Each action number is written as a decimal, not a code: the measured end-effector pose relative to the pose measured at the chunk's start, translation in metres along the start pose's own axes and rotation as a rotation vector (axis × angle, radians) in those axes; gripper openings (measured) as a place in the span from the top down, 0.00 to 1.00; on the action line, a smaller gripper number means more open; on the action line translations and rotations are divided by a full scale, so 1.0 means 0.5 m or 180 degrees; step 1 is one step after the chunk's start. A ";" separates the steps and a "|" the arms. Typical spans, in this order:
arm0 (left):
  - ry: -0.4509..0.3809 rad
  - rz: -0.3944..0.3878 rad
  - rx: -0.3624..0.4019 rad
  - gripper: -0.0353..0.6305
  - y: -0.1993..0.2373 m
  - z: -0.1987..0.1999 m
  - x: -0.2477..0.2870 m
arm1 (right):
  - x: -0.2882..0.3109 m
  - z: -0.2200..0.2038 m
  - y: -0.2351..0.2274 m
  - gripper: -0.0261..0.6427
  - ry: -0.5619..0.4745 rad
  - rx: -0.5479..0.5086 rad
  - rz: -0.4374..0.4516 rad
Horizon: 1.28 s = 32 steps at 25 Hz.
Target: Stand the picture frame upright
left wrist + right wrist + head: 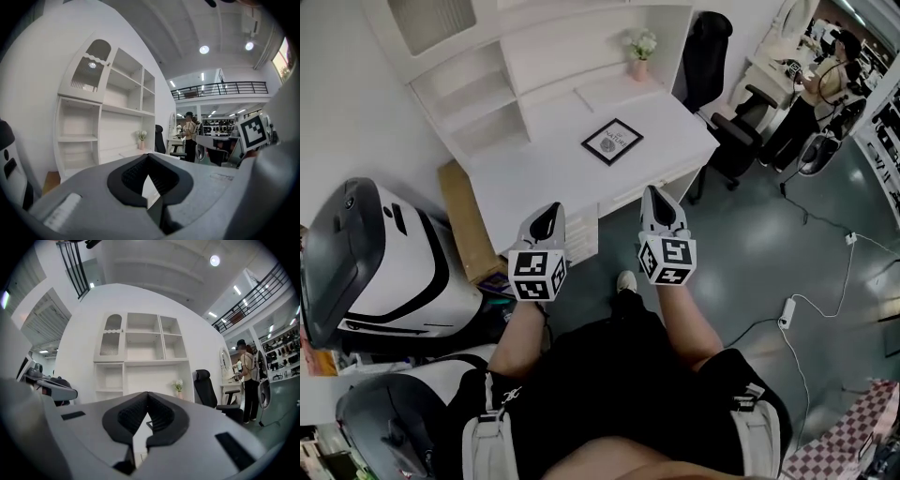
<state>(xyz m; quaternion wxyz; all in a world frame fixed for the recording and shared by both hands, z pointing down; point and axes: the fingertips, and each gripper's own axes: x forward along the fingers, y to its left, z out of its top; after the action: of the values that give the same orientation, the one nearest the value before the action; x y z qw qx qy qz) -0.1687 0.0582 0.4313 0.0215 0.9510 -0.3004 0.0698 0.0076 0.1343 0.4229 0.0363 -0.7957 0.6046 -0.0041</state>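
A black picture frame (612, 141) with a white print lies flat on the white desk (553, 159), right of its middle. My left gripper (547, 220) hangs shut and empty in front of the desk's near edge, left of the frame. My right gripper (661, 211) is level with it, also shut and empty, just below the frame's side of the desk. In the right gripper view a corner of the frame (148, 423) peeks between the closed jaws. The left gripper view shows the closed gripper (149, 160) facing the shelves; the frame is not seen there.
A small pink vase of flowers (639, 52) stands at the desk's back. White shelves (478, 94) rise behind the desk. A black office chair (727, 131) sits right of it, a cardboard box (469, 225) left. White-and-black machines (384, 262) crowd the left. A person (825, 80) stands far right.
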 end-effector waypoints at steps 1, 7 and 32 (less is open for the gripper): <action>0.0025 -0.0007 0.0000 0.92 0.001 0.000 0.022 | 0.016 -0.004 -0.013 0.96 0.0020 0.0011 -0.0008; 0.0135 -0.0012 0.0027 0.92 0.004 0.032 0.168 | 0.135 -0.018 -0.107 0.96 0.0150 0.0074 -0.0015; 0.0444 0.0040 -0.0015 0.93 0.092 0.070 0.617 | 0.507 -0.070 -0.344 0.96 0.0518 0.0174 0.0080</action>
<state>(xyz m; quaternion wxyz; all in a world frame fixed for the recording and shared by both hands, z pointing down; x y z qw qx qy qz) 0.0586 -0.1578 0.4418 0.0443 0.9419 -0.3042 0.1354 0.2392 -0.0659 0.4593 0.0088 -0.7838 0.6152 -0.0848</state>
